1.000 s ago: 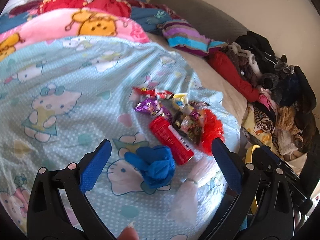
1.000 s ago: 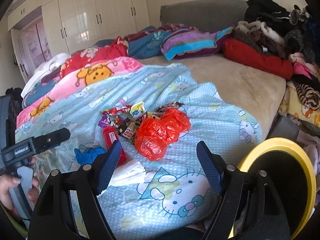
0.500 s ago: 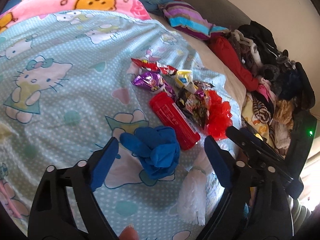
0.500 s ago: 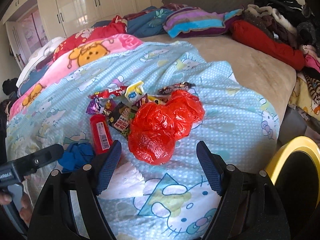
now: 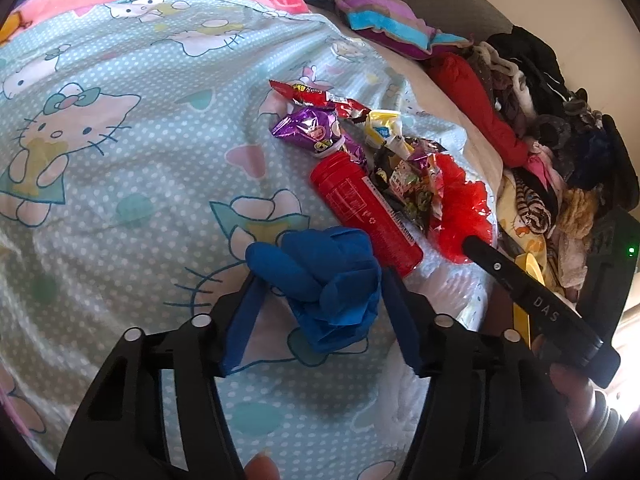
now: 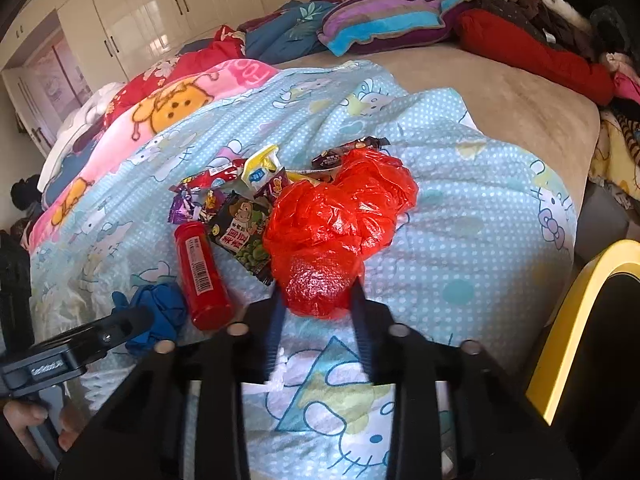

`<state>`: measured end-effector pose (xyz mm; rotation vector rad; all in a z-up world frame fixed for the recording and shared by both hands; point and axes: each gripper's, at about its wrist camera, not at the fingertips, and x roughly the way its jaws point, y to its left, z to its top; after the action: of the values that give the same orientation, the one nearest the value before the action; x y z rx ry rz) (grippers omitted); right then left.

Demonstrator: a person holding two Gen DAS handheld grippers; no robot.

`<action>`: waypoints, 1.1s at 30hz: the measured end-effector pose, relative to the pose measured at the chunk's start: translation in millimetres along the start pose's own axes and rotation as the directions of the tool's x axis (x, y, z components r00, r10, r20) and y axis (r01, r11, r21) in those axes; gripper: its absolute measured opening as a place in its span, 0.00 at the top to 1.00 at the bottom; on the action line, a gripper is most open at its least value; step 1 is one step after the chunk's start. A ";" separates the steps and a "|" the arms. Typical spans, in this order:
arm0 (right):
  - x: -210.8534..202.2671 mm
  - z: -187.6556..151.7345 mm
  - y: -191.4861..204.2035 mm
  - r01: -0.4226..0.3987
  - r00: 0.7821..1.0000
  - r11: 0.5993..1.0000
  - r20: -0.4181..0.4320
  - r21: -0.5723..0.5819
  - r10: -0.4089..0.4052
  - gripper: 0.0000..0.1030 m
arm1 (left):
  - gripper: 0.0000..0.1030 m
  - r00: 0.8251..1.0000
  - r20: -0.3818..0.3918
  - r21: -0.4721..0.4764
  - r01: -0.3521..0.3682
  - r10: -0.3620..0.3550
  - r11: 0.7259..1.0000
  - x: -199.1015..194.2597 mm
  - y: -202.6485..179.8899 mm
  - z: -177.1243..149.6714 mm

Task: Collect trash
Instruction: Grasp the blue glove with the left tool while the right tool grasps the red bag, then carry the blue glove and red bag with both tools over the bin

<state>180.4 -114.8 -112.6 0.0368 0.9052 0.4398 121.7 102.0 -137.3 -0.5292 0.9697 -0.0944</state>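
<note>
On the cartoon-cat bedsheet (image 5: 120,168) lies a crumpled blue glove (image 5: 328,280). My left gripper (image 5: 320,276) straddles it with its jaws closing. The right pad touches the glove's edge; a gap remains at the left pad. A crumpled red plastic bag (image 6: 340,216) lies between the closing jaws of my right gripper (image 6: 318,292), and both pads press its near lobe. Beside them lie a red tube (image 6: 202,276) and several snack wrappers (image 5: 312,132). In the right wrist view the glove (image 6: 160,308) sits left of the tube.
A yellow-rimmed black bin (image 6: 568,320) stands at the bed's right edge. White crumpled tissue (image 5: 452,292) lies near the tube's end. Blankets (image 6: 180,100) and pillows (image 6: 380,20) cover the far side, and a heap of clothes (image 5: 560,140) lines the right.
Both grippers came down and in toward the bed. The left jaws narrowed around the blue glove; the right jaws closed onto the red bag's near lobe.
</note>
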 end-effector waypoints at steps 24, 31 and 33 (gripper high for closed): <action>-53.5 -21.1 -10.8 0.017 0.996 1.000 0.093 0.005 -0.017 0.84 | 0.84 0.997 0.081 0.056 0.003 -0.008 0.998 -23.9 -19.9 7.8; -70.1 -24.2 -4.4 0.011 0.992 1.000 0.122 -0.024 -0.008 0.84 | 0.84 0.993 0.118 0.078 0.015 -0.024 0.997 -38.5 -31.5 11.2; -74.2 -25.4 -3.2 0.009 0.992 0.999 0.129 -0.031 -0.004 0.84 | 0.84 0.992 0.124 0.087 0.020 -0.031 0.996 -41.6 -36.8 11.3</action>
<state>122.4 -150.0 -73.3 0.0328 0.7704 0.4407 112.8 87.2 -83.3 -0.4630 0.8323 -0.1237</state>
